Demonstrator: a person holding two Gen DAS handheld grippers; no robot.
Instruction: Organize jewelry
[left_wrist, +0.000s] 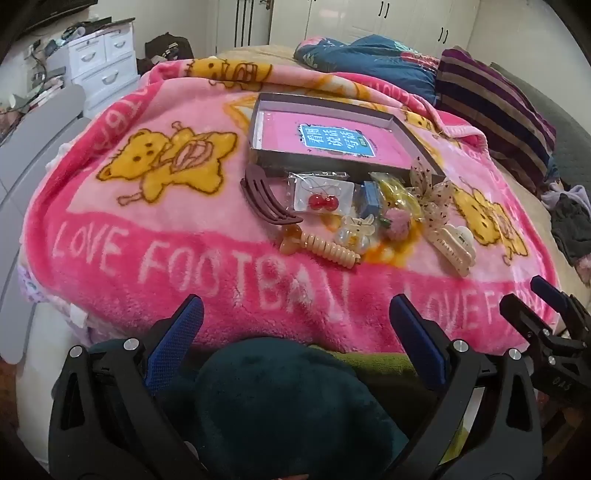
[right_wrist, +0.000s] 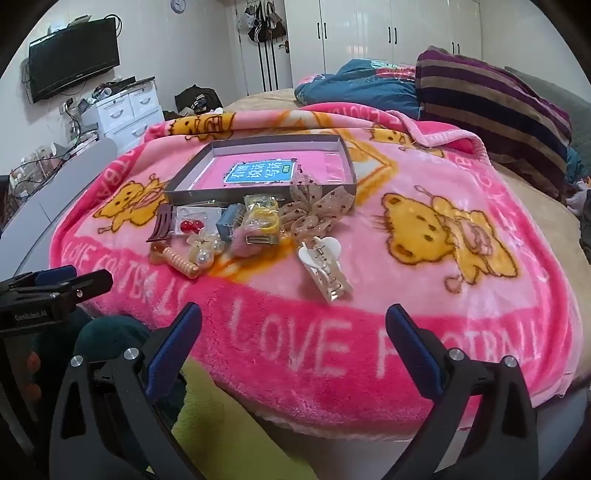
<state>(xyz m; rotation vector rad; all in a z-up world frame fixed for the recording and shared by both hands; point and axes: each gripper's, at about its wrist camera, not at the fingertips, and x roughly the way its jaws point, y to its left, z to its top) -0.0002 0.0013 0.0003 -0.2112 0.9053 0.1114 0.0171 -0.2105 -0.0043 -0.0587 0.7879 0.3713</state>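
A shallow grey box (left_wrist: 343, 164) (right_wrist: 258, 191) with a pink book inside lies on a pink blanket. In front of it is a pile of accessories: a brown hair clip (left_wrist: 266, 199) (right_wrist: 160, 223), red cherry earrings on a card (left_wrist: 323, 201) (right_wrist: 190, 225), a coiled beige hair tie (left_wrist: 328, 249) (right_wrist: 181, 263), a cream claw clip (left_wrist: 452, 245) (right_wrist: 327, 267), a dotted bow (left_wrist: 430, 194) (right_wrist: 317, 206), and yellow bands in a bag (right_wrist: 264, 214). My left gripper (left_wrist: 295, 325) and right gripper (right_wrist: 293, 328) are open and empty, short of the pile.
The pink blanket (left_wrist: 184, 258) covers a bed. Folded striped and blue bedding (right_wrist: 487, 107) lies behind. A white drawer unit (right_wrist: 125, 110) and a TV (right_wrist: 74, 57) stand at the left. A dark green cushion (left_wrist: 280, 406) lies under my left gripper.
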